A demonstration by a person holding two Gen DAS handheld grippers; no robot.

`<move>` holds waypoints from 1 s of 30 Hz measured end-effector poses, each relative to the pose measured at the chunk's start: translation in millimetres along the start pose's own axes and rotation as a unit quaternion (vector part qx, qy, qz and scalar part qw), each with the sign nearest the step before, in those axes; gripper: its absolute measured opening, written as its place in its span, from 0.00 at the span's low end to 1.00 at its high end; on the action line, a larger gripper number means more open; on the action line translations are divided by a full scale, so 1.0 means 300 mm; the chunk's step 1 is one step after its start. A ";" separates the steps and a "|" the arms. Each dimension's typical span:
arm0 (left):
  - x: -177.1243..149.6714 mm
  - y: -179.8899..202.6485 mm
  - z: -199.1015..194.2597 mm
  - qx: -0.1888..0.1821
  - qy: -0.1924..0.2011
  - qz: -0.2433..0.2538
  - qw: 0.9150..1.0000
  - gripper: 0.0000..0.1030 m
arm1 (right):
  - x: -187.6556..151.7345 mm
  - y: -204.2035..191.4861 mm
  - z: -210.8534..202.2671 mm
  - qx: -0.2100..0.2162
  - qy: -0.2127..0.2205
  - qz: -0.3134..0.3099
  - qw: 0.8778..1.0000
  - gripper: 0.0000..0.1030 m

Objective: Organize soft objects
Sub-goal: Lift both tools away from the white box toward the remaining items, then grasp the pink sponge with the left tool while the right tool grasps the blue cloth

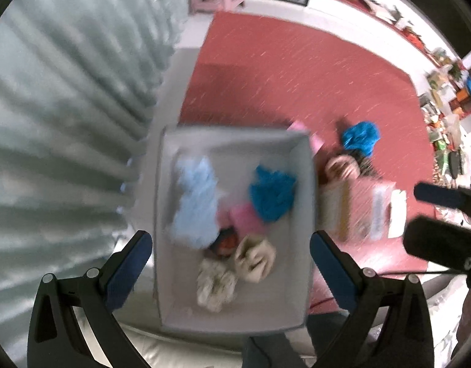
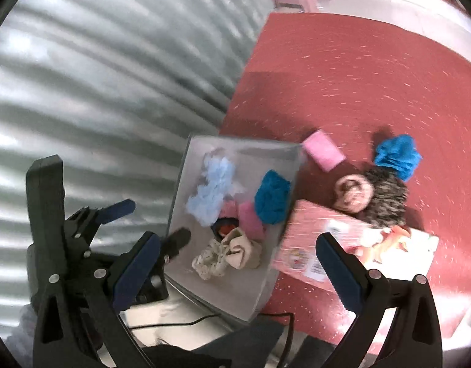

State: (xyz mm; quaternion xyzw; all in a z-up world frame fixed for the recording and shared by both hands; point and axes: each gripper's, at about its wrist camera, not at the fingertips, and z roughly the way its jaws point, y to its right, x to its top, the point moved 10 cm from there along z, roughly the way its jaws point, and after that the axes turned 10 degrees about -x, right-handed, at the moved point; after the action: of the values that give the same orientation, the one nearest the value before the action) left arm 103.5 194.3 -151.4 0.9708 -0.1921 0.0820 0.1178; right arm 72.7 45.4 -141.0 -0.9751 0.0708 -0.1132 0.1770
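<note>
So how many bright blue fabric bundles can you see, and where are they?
2. One bright blue bundle lies inside the grey bin, against its right wall. The other blue bundle sits on the red mat beyond the furry item. More could be buried under other pieces.

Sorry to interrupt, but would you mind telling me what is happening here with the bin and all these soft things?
A person holds two grippers above a grey bin on a red mat. Both the left gripper and the right gripper are open and hold nothing. The bin already holds a light blue cloth, a blue cloth and beige socks. A pink sponge, another blue cloth and a fuzzy toy lie outside on the mat.
</note>
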 end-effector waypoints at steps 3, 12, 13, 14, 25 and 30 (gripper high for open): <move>0.114 0.096 0.009 -0.018 0.006 0.028 0.999 1.00 | 0.023 0.144 -0.051 -0.004 0.007 0.046 0.999 0.99; 0.366 0.274 0.259 -0.048 -0.064 0.016 0.997 1.00 | 0.056 0.572 -0.031 -0.026 0.006 0.197 0.980 0.99; 0.385 0.276 0.310 -0.048 -0.081 0.006 0.996 1.00 | 0.057 0.605 -0.019 -0.033 0.003 0.204 0.979 0.99; 0.404 0.277 0.357 -0.046 -0.097 -0.002 0.994 1.00 | 0.057 0.643 -0.001 -0.037 0.000 0.212 0.976 0.99; 0.431 0.225 0.744 0.005 -0.232 -0.077 0.970 1.00 | 0.061 0.778 0.167 -0.017 -0.032 0.240 0.970 0.99; 0.378 0.234 0.819 -0.005 -0.278 -0.100 0.955 1.00 | 0.096 0.806 0.218 -0.016 -0.038 0.234 0.971 0.99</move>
State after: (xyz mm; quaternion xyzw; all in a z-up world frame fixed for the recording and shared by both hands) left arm 207.6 27.4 -349.9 0.9689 -0.1198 -0.2040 0.0725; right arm 92.7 -162.3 -282.2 -0.9377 0.2922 -0.0305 0.1856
